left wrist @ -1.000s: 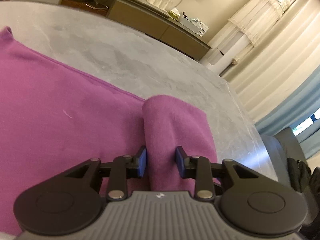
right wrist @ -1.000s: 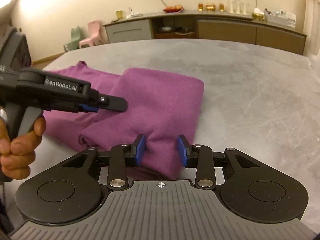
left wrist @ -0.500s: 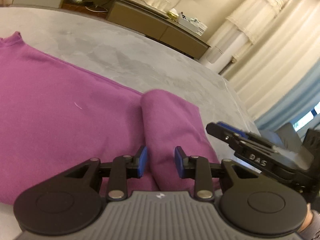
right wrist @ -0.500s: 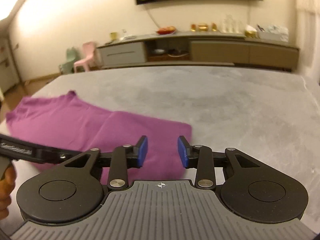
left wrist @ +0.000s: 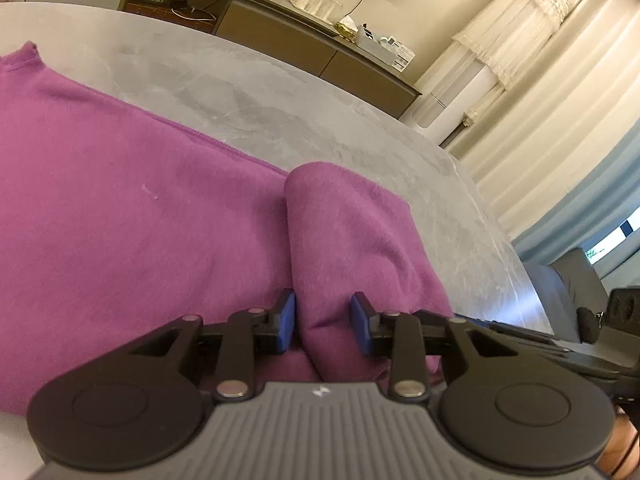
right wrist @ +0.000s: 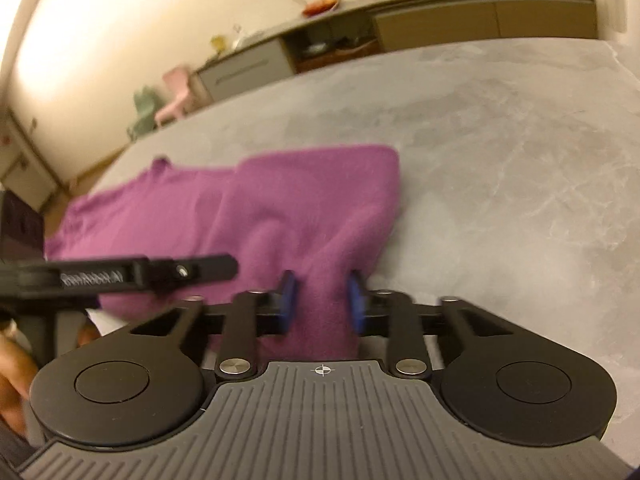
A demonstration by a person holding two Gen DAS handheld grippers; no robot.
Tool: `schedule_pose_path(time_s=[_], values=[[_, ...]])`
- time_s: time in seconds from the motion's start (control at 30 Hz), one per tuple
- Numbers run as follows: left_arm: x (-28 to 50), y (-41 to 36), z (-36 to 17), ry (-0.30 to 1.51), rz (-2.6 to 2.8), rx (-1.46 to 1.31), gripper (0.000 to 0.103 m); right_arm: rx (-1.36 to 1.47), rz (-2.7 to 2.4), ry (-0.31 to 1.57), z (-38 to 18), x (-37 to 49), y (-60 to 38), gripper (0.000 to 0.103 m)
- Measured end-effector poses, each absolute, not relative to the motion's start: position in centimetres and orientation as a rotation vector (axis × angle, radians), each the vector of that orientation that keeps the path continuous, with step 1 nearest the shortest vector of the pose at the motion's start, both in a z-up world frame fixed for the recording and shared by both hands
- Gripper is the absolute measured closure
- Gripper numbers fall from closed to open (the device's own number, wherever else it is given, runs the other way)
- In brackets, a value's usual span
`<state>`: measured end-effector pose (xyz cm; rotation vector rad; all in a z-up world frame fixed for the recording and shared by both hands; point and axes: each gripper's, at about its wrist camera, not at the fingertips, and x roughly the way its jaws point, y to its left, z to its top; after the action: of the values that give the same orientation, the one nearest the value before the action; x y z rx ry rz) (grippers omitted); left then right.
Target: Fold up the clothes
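Right tongs have just been closing and now pinch the near edge of the purple garment. Left tongs grip its folded roll on the table, so both are set for lifting the next fold.

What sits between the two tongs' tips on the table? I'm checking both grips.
Only purple garment: its folded edge spans from left tongs to right tongs, seen in the right wrist view.

Left gripper: your black linkage, blue pads, ribbed grey housing.
Right gripper: same build; crosshair mark.
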<state>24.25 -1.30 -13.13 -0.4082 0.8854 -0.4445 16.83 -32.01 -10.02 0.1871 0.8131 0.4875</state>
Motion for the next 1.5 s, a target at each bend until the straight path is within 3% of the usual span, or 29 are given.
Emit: schedule_pose_path(time_s=[0.3,0.37,0.43,0.57,0.63,0.8,1.0,1.1,1.2,1.27,1.4,1.47,1.5], values=[[29.8,-7.7,-13.6,0.956,-0.569,-0.458,0.072,0.130,0.225,0.742,-9.1,18.9,-36.9,0.098],[30.9,-8.5,-13.5,0.961,-0.562,-0.486,0.072,0.160,0.201,0.760,-9.3,19.2,-38.1,0.092],[31.9,-9.1,-13.2,0.959,-0.553,-0.502,0.071,0.195,0.173,0.737,-8.8,18.9,-39.1,0.068],[32.2,-10.2,-11.5,0.861,-0.579,-0.418,0.079,0.201,0.221,0.629,-6.6,17.7,-39.2,0.069],[31.9,-10.0,-11.7,0.853,-0.574,-0.411,0.079,0.191,0.316,0.658,-6.7,17.6,-38.3,0.076],[30.7,-8.1,-14.3,0.917,-0.511,-0.487,0.078,-0.007,0.382,0.756,-8.5,18.0,-34.6,0.078],[27.2,-5.2,-12.3,0.845,-0.461,-0.481,0.076,0.042,0.435,0.651,-7.1,17.3,-35.0,0.076],[25.6,-2.4,-11.5,0.832,-0.420,-0.517,0.073,-0.037,0.417,0.727,-9.0,17.7,-33.4,0.077],[23.4,1.7,-10.5,0.798,-0.350,-0.561,0.064,-0.072,0.404,0.670,-7.6,17.0,-32.4,0.076],[21.8,4.8,-9.7,0.770,-0.285,-0.585,0.049,-0.119,0.380,0.662,-7.0,16.2,-31.6,0.068],[18.5,12.1,-9.1,0.742,-0.107,-0.648,0.046,-0.199,0.304,0.698,-7.3,17.0,-30.2,0.065],[16.3,16.0,-8.9,0.711,0.019,-0.684,0.039,-0.197,0.299,0.666,-6.0,16.4,-29.8,0.062],[15.2,17.9,-8.9,0.697,0.078,-0.707,0.038,-0.197,0.297,0.651,-5.3,16.1,-29.6,0.057]])
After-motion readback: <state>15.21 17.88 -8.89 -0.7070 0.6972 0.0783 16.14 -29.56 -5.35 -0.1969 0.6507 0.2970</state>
